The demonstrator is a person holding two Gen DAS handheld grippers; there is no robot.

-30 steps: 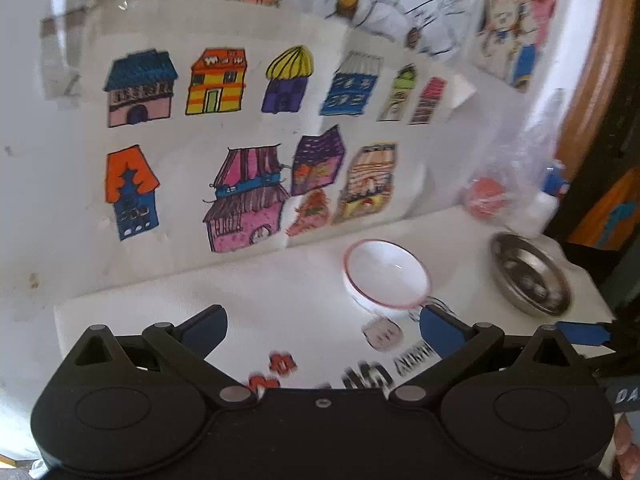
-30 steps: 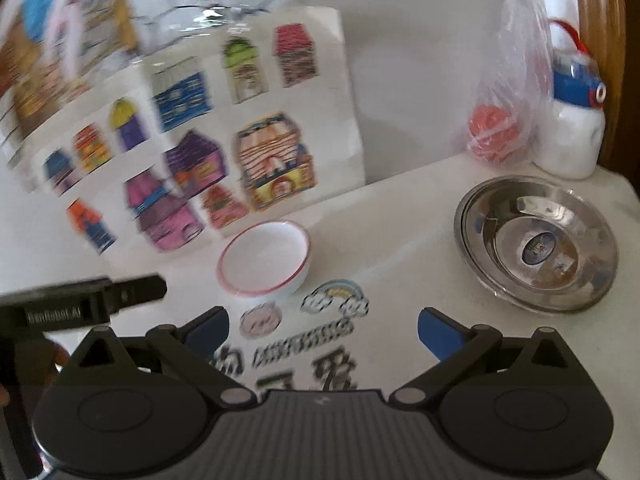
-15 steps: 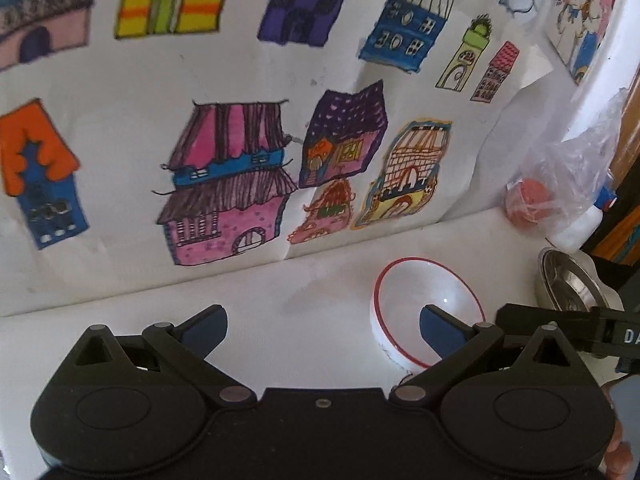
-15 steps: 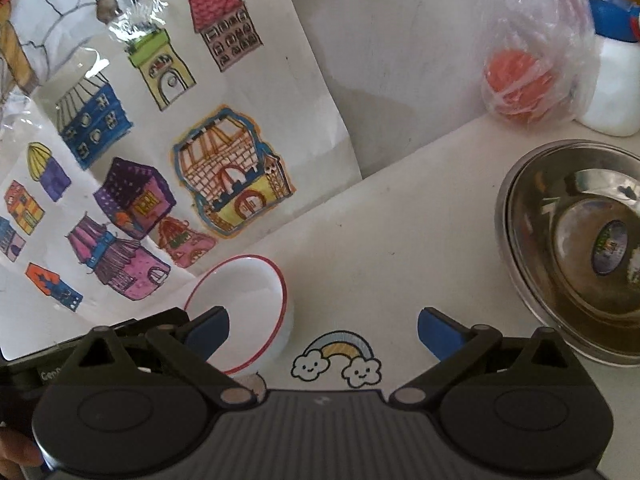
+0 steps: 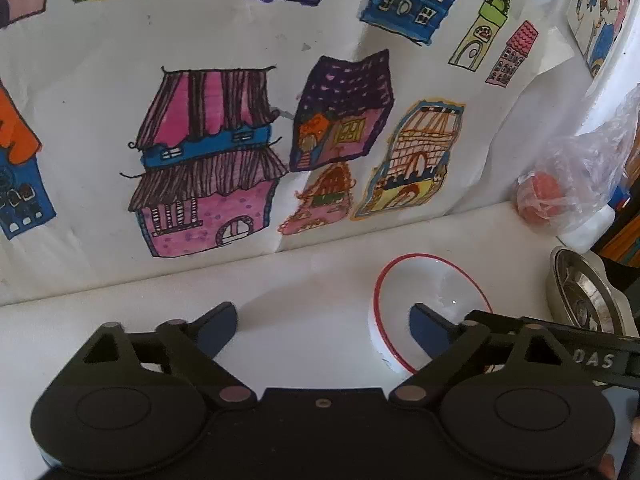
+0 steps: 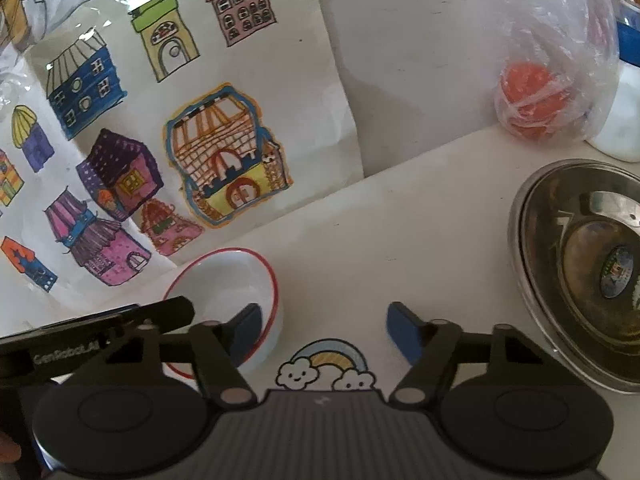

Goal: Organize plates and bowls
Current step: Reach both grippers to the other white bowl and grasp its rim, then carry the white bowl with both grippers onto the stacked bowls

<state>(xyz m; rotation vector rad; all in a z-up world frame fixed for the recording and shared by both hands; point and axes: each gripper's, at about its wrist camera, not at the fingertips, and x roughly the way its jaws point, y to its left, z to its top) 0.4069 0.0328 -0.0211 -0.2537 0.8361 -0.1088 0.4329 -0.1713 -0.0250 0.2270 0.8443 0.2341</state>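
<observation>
White ceramic, with a thin red rim: the small round bowl [image 5: 430, 304] stands on the white tabletop [image 5: 304, 292], close before the wall of coloured house drawings [image 5: 208, 168]. From the left hand-held gripper [image 5: 322, 326] it lies at about two o'clock; from the right hand-held gripper [image 6: 322, 330] at about ten o'clock. Each has one blue pad over the bowl's rim. Both are closing, the jaws half-wide, and neither grips anything yet. A round bowl has no long axis, so any rim point serves. The shallow steel dish [image 6: 584, 264] sits well apart at three o'clock of the right one, with bare tabletop between. I judge both hands equally near; the drawings behind leave little room.
</observation>
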